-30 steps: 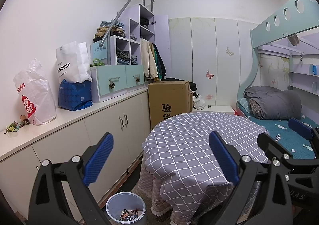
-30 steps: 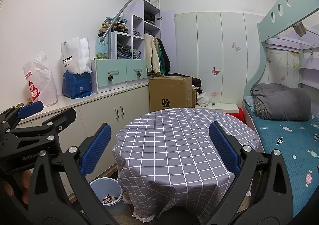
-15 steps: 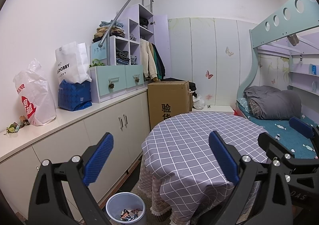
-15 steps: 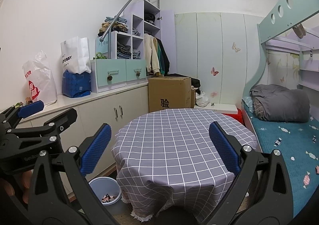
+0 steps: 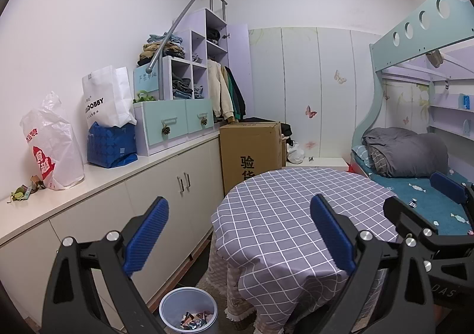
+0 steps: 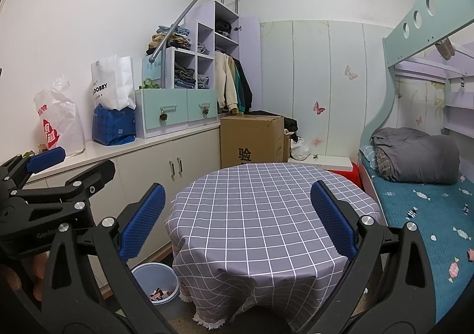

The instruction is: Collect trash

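Bedroom walls are closing in on both sides in the left wrist view: a long white counter is running along the left, a round table under a checked cloth is filling the middle. The left gripper is hanging released, jaws wide apart, holding nothing. Crumpled wrappers are lying at the counter's near end beside a white plastic bag; they are probably light, soft and springy, best pinched across the bunched middle. A bin is standing on the floor between cabinet and table.

From the right wrist view, the right gripper is also gaping, empty, over the table. The gap beside the bin is looking narrow, so the table edge is limiting swing.
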